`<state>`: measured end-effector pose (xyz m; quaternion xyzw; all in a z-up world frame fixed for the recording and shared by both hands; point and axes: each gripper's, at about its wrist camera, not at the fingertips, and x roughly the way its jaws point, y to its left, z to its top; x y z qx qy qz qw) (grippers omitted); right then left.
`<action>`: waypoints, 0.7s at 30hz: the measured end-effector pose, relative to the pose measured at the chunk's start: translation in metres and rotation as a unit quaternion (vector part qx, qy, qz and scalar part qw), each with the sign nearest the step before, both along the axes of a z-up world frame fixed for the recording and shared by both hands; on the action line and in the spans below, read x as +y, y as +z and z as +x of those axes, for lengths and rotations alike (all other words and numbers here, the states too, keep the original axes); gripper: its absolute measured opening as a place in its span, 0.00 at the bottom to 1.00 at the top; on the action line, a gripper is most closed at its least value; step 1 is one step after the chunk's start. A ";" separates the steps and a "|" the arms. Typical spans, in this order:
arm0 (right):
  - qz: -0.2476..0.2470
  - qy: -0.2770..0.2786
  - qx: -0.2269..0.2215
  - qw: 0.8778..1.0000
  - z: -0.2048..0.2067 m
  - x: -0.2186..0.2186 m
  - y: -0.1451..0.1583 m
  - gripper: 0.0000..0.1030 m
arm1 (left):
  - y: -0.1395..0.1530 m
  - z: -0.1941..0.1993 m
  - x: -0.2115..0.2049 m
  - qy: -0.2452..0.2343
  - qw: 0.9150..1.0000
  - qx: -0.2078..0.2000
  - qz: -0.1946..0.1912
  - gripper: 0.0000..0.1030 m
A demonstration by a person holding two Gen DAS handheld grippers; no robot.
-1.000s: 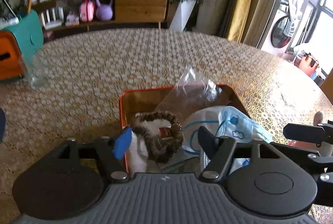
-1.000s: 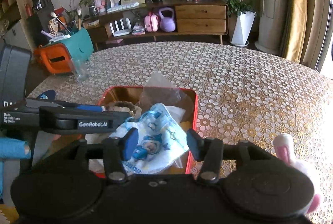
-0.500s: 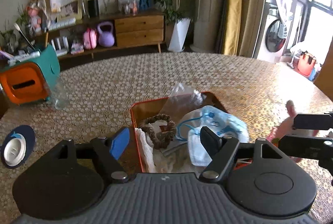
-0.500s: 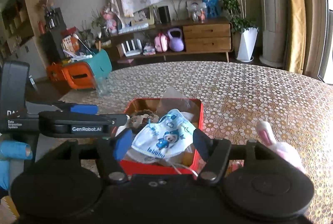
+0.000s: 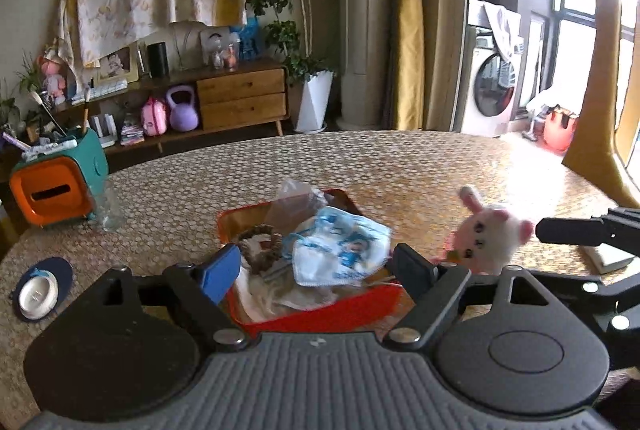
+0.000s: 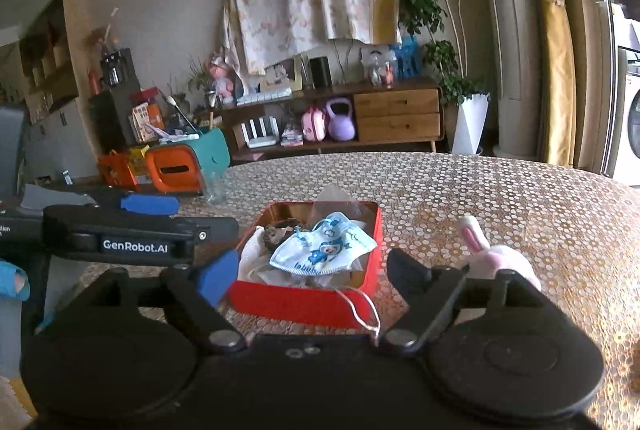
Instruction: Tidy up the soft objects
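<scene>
- The left gripper has drawn back and up from the red tin; a second ago its fingers stood right over the tin's contents, now the whole tin shows ahead at 12 o'clock. Its jaws are opening, wider than before, with nothing between them.
- The right gripper has backed off likewise. Its jaws are opening and grip nothing; the tin sits beyond the fingertips.
- The printed face mask lies on top of the tin's pile, one ear loop trailing over the near wall.
- A brown scrunchie rests at 9 o'clock of the mask.
- The pink plush rabbit now shows on the patterned table, at 3 o'clock of the tin, apart from it.
</scene>
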<state>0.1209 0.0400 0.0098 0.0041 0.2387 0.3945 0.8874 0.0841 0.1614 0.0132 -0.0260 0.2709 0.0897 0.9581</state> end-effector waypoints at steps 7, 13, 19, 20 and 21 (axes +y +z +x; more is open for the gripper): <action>0.016 -0.016 -0.009 1.000 -0.019 -0.031 0.000 0.90 | -0.007 -0.021 -0.014 -0.007 1.000 -0.003 -0.021 0.84; 0.028 -0.037 -0.009 0.999 -0.031 -0.051 -0.003 0.99 | -0.012 -0.037 -0.018 -0.001 0.998 -0.007 -0.058 0.96; 0.037 -0.059 -0.014 0.997 -0.043 -0.061 -0.004 1.00 | -0.011 -0.050 -0.032 0.002 0.998 -0.021 -0.055 1.00; 0.038 -0.062 -0.015 0.997 -0.044 -0.061 -0.004 1.00 | -0.011 -0.051 -0.036 0.002 0.999 -0.021 -0.050 1.00; 0.040 -0.065 -0.016 0.997 -0.047 -0.062 -0.004 1.00 | -0.011 -0.052 -0.039 0.002 0.999 -0.021 -0.045 1.00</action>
